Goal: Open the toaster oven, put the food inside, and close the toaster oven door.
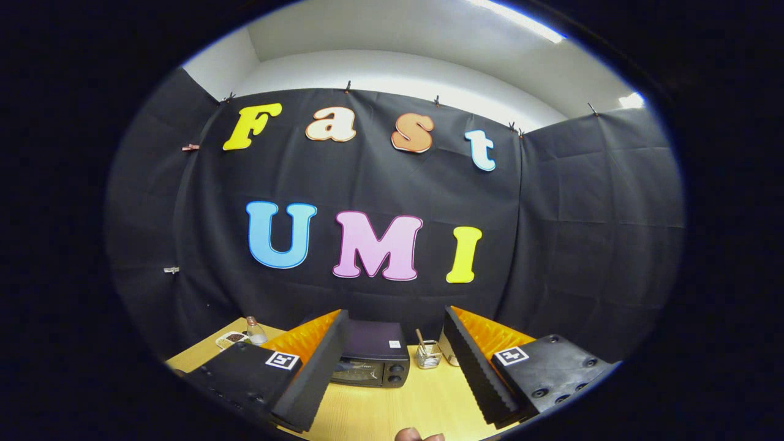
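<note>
A small black toaster oven (372, 361) sits low in the centre of the frame, its glass door shut, two round knobs stacked at its right end and a small white sticker on its top. It stands on a pale wooden table (422, 404), hard against the black cloth wall (380, 196) behind it. The gripper (401, 383) is held back from the oven with its two fingers spread wide, pinching nothing: the left finger (306, 373) crosses the oven's left end in the lower left of the frame, the right finger (484, 367) rises in the lower right, and the oven shows in the gap between them, beyond the tips. Each finger has a dark ridged pad, an orange side and a square black-and-white marker. Just right of the oven stands a small wire basket (428, 355) with a stick poking out. Far to the left, near the table's back corner, are a small clear bottle (255, 331) and, beside it, a flat dish (232, 339) of something dark. A brownish rounded item (419, 435) peeks in at the bottom edge; what it is cannot be told. Above the cloth, white walls and a white ceiling (429, 37) carry a bright strip light (520, 18) toward the upper right
</note>
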`<state>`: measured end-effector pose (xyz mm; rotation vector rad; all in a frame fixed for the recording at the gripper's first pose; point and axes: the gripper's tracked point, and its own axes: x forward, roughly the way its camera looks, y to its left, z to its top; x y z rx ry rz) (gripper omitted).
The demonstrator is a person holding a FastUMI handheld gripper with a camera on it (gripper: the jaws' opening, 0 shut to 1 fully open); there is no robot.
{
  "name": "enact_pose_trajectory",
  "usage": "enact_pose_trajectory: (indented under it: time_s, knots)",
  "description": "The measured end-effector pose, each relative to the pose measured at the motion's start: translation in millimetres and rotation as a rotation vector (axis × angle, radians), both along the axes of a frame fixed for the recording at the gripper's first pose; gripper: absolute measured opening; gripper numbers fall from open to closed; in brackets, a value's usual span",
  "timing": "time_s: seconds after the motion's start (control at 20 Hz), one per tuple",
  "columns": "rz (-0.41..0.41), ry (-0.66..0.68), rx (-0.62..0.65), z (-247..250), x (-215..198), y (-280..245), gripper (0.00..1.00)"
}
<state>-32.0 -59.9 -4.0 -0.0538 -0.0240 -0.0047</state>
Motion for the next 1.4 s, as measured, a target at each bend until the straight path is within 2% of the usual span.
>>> enact_pose_trajectory:
  time_s: [0.25,1.4]
  knots:
    - [0.011,0.015,0.07,0.9,-5.7,-5.1,0.99]
    - [0.019,0.038,0.073,-12.0,-5.0,-1.2,0.99]
